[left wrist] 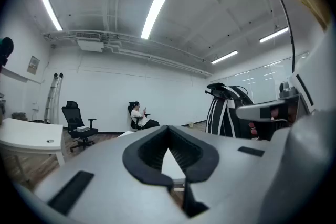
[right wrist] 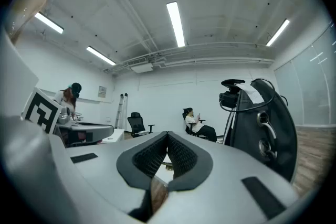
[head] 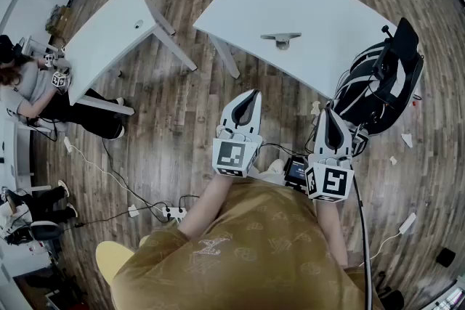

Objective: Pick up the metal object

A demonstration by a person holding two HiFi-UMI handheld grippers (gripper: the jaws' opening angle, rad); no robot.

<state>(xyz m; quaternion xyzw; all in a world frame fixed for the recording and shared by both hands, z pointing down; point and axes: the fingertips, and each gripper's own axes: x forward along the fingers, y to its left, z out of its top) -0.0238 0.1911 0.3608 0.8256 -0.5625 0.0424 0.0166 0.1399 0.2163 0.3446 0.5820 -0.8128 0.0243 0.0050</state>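
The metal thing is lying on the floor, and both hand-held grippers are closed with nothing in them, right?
Not quite, the place is wrong. The head view shows the metal object lying on the white table. The rest holds: the left hand-held gripper and the right hand-held gripper are both closed, with nothing in them.

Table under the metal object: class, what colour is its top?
White; the table under the metal object shows best in the head view.
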